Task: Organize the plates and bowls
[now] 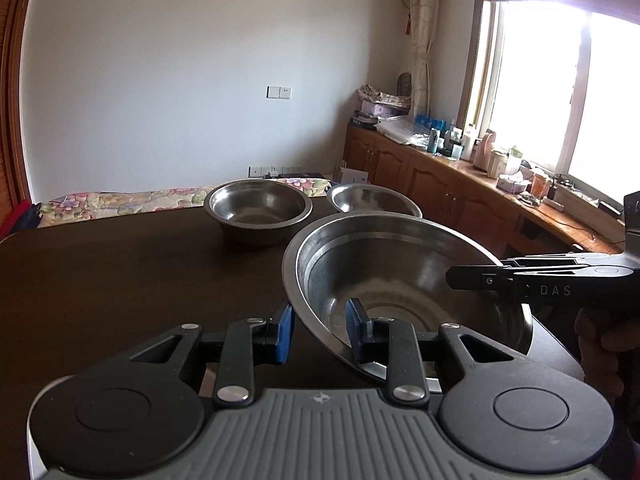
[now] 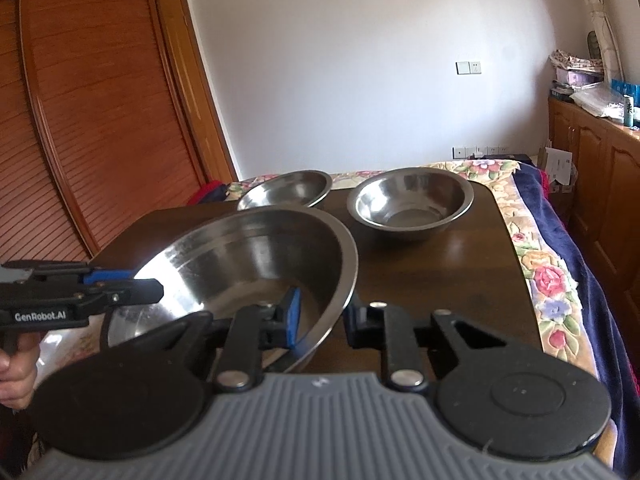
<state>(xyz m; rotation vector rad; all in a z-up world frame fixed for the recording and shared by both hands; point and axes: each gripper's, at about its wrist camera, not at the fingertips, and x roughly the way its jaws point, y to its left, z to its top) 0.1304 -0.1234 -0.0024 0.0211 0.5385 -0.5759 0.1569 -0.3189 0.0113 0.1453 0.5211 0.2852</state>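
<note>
Both claws straddle the rim of the large steel bowl point(image 1: 400, 280) from opposite sides, one blue pad inside, one outside. The left gripper point(image 1: 318, 330) stands spread, a clear gap on either side of the rim; the right gripper point(image 2: 322, 320) is likewise parted around the rim, and whether it pinches cannot be told. Three round, brushed-metal bowls in all — the big one nearest on the dark wooden table point(image 1: 120, 280), a medium bowl point(image 1: 258, 210) and a shallower bowl point(image 1: 374, 199) behind it.
</note>
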